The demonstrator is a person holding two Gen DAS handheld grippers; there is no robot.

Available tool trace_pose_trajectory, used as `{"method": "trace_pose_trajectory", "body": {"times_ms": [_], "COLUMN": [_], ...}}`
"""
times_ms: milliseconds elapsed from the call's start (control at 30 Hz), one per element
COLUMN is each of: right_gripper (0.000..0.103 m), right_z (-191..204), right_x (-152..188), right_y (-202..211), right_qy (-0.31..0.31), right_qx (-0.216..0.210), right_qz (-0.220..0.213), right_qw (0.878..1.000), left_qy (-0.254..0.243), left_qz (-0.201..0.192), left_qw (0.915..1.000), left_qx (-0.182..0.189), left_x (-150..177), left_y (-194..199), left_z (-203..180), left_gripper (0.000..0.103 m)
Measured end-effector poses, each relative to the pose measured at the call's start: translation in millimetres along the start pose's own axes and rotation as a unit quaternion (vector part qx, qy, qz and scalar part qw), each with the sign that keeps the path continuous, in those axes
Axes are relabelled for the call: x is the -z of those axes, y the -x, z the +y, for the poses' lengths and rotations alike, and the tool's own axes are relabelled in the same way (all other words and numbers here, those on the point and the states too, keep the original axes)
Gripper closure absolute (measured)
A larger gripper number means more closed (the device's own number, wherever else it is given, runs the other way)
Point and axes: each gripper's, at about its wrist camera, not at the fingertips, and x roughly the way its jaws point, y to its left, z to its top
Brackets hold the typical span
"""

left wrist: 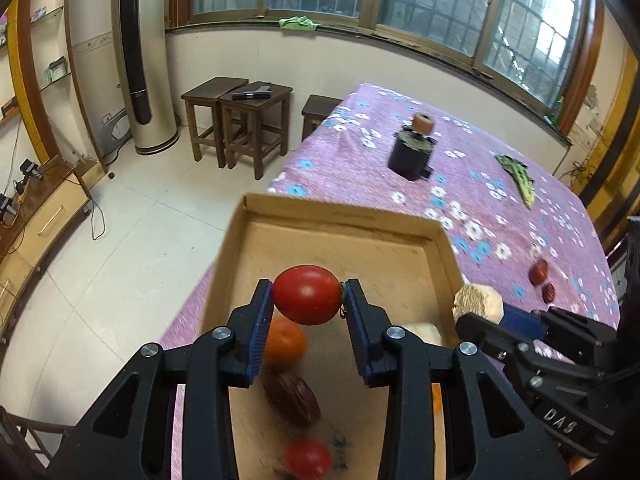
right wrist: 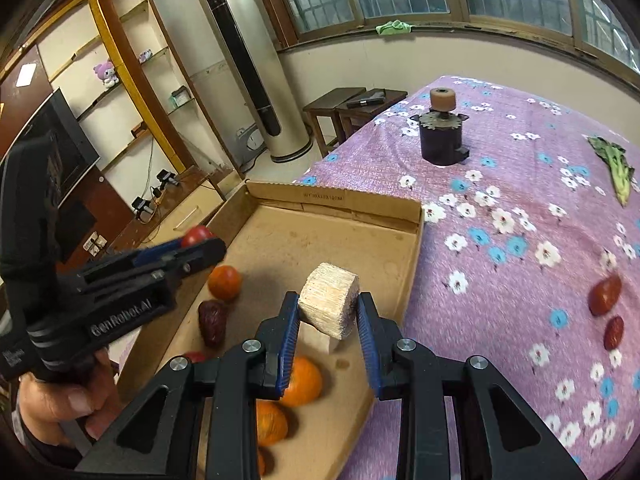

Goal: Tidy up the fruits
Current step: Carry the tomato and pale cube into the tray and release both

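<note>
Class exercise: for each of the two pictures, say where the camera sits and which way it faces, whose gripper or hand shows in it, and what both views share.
Left wrist: on the left gripper, facing forward over the cardboard box; holds a red tomato; the right gripper enters from the right.
Right wrist: on the right gripper, holding a pale cut chunk; the left gripper and hand show at left.
Shared: box, purple floral cloth, dark cylinder.

Tomato (left wrist: 307,294) glossy red. Grippers black, pads (left wrist: 262,320) blue. Box (left wrist: 344,216) plain brown cardboard, floor stained paler. Oranges (right wrist: 302,380) orange. Date (right wrist: 213,322) in box dark brown-red, wrinkled. Chunk (right wrist: 329,305) pale beige, fibrous streaks. Cloth (right wrist: 500,280) purple, white and blue flower print. Two dates (right wrist: 605,289) on cloth red-brown. Leaf (right wrist: 616,172) green with lighter stem. Canister (right wrist: 442,140) dark, tan roller on top. Rag (right wrist: 394,27) on sill light green.
</note>
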Motion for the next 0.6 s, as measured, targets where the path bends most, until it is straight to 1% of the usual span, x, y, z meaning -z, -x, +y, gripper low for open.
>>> {"method": "trace_pose_trajectory", "body": {"times_ms": [100, 267, 467, 600], "right_gripper": [0.074, 0.074, 0.074, 0.073], "right_z": [-1, 1, 1, -1], "right_x": [-9, -20, -21, -20], "right_y": [-18, -43, -66, -77], "right_qy": [0.001, 0.011, 0.020, 0.022], "right_qx": [0.004, 0.012, 0.022, 0.027], "right_qz": [0.013, 0.031, 0.056, 0.067], "right_qw": [1.000, 0.999, 0.998, 0.997], "left_qy": [0.000, -0.003, -0.009, -0.017], "left_qz": [0.014, 0.048, 0.086, 0.095], "left_qw": [0.9998, 0.9986, 0.9956, 0.9942], "left_qx": [-0.011, -0.023, -0.036, -0.048], "left_x": [-8, -9, -4, -3], "left_y": [-15, -42, -66, -71], "left_z": [2, 0, -2, -4], "left_gripper": [0.069, 0.069, 0.069, 0.068]}}
